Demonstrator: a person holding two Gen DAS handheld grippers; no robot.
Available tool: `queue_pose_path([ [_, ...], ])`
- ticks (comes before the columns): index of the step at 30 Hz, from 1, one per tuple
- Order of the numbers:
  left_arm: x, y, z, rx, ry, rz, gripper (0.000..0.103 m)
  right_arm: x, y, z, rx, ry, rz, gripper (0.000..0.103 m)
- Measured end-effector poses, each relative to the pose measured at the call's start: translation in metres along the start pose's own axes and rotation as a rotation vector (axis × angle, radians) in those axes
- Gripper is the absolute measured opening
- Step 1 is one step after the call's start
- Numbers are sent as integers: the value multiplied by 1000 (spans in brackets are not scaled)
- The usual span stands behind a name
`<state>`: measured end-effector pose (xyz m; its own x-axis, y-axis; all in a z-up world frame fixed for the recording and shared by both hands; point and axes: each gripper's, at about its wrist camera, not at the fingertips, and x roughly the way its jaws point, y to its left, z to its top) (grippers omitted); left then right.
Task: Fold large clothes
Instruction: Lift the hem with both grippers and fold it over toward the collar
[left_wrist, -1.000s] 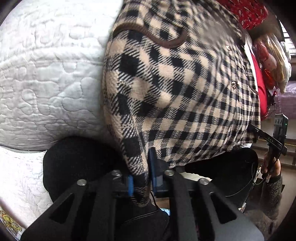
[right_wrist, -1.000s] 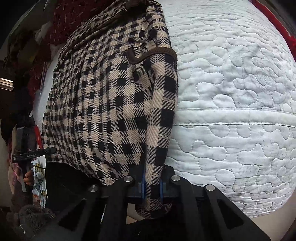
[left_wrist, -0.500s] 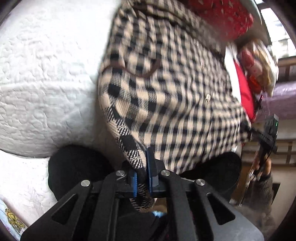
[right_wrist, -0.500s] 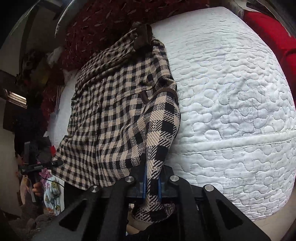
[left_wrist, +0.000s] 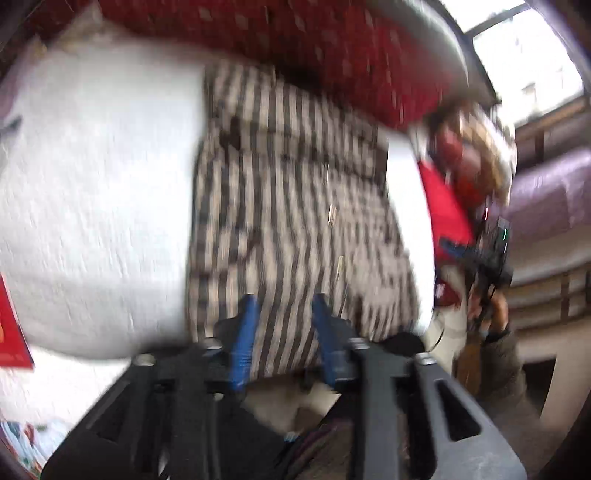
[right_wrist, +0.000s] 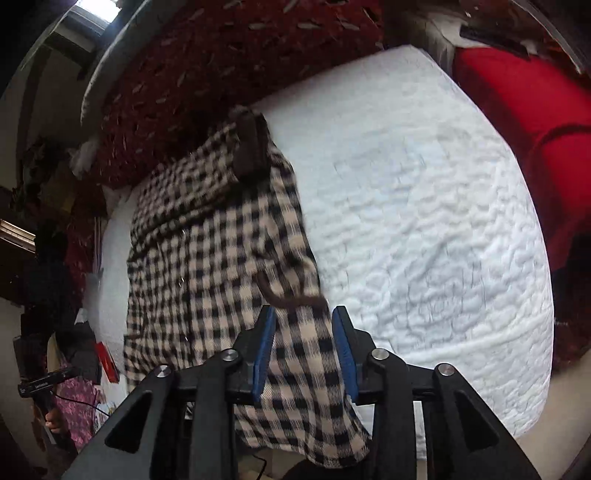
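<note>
Left gripper (left_wrist: 283, 332): blue pads apart and opening, nothing pinched; checked coat (left_wrist: 295, 221) seen through the gap, below and beyond the tips, not pressed by either pad. Right gripper (right_wrist: 303, 345): pads likewise apart and opening, a checked fold running between them toward 6 o'clock and hanging past the bed edge; contact with the pads not clear, no squeeze visible.

Coat spread flat on a white quilt (right_wrist: 424, 221), along its left part in the right view, brown collar (right_wrist: 251, 144) at 12 o'clock, a brown-trimmed edge just above the right tips. Buttons faintly visible down the front.

Beyond the coat at 12 o'clock, a dark red patterned cover (right_wrist: 229, 74) heaped against the head of the bed. At 2 o'clock in the right view, a plain red cushion (right_wrist: 524, 122) beside the quilt. At 9 o'clock, dim clutter and hanging clothes. In the left view, at 3 o'clock, a hand (left_wrist: 491, 306) holding the other black gripper by its handle; behind it a window at 1 o'clock and a purple cover at 3 o'clock. A red card (left_wrist: 11, 321) at 9 o'clock, cut by the frame.

Left view heavily smeared: checks reading as stripes, quilt stitching lost, items at 2 o'clock beyond telling. Coat hem hidden behind both gripper bodies. Floor under the bed edge dark, contents unclear.
</note>
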<state>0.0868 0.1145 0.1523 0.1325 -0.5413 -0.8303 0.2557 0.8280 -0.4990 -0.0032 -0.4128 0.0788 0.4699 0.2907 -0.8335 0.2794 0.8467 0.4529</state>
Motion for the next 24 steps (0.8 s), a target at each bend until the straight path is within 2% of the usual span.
queue_pose_path([
  [1, -4, 0, 24, -18, -38, -8, 50, 1, 7, 15, -5, -18, 14, 43],
  [3, 0, 5, 62, -40, -60, 3, 50, 8, 19, 49, 1, -48, 46, 48],
  [5, 18, 17, 111, -93, -58, 7, 50, 22, 30, 83, 22, -64, 71, 48],
  [9, 79, 49, 197, -246, -24, 24, 50, 63, 48, 153, 71, -107, 107, 54],
  [11, 107, 70, 223, -327, -8, 62, 50, 91, 55, 184, 80, -97, 107, 54],
  [13, 130, 92, 241, -413, -1, 63, 50, 123, 62, 213, 80, -70, 98, 54],
  [16, 161, 120, 262, -513, 8, 5, 50, 163, 72, 244, 65, -54, 91, 54],
  [20, 185, 135, 279, -512, 20, -5, 50, 215, 81, 277, 74, -27, 93, 54],
  [24, 208, 147, 286, -535, 57, -31, 51, 261, 92, 294, 63, 9, 69, 55],
])
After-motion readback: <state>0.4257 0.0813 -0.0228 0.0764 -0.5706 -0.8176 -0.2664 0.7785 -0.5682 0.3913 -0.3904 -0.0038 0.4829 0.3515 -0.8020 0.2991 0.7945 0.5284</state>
